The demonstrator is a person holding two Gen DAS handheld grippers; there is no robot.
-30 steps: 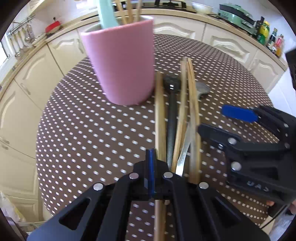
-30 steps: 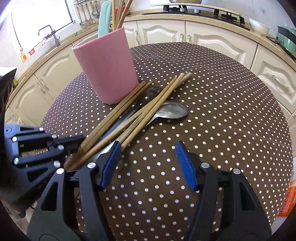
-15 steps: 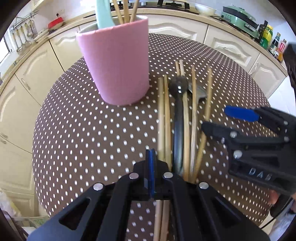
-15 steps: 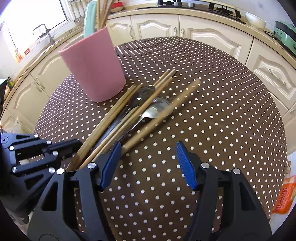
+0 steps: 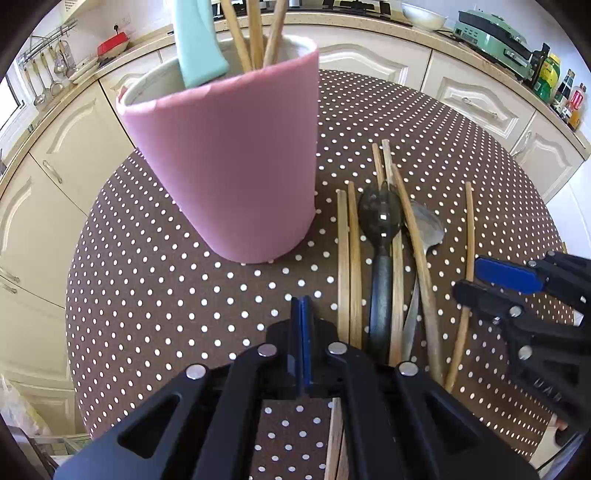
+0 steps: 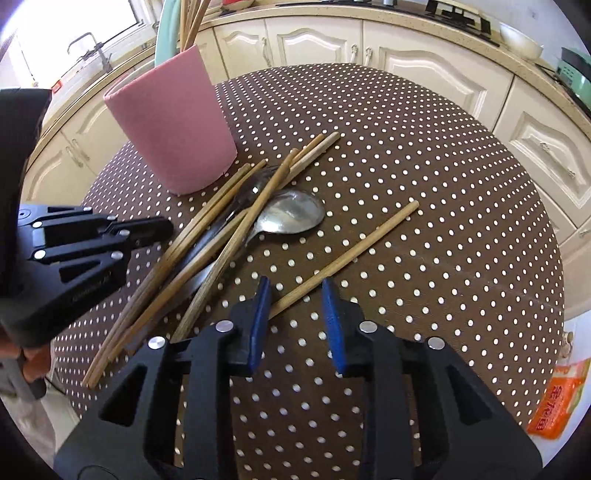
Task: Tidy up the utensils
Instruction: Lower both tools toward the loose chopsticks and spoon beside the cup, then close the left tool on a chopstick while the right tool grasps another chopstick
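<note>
A pink holder [image 5: 221,166] [image 6: 173,129] stands on the brown dotted table [image 6: 424,166] with a mint spatula [image 5: 199,40] and chopsticks in it. To its right lie several wooden chopsticks [image 5: 349,266], a dark spoon [image 5: 380,221] and a silver spoon [image 6: 291,214]. One lone chopstick [image 6: 351,251] lies apart; its near end is between the pads of my right gripper [image 6: 295,299], close to the left pad. The jaws are closing and do not press on it. My left gripper [image 5: 301,306] is shut on nothing, just left of the pile.
Cream cabinets and a counter curve around the round table. A green appliance [image 5: 491,33] and bottles [image 5: 554,81] stand on the counter at right. An orange packet [image 6: 557,402] lies below the table's right edge. The table's right half holds only the lone chopstick.
The lone chopstick has slid right, away from the pile. My right jaws have narrowed around its near end. The left gripper has shifted left off the pile, closer to the holder.
</note>
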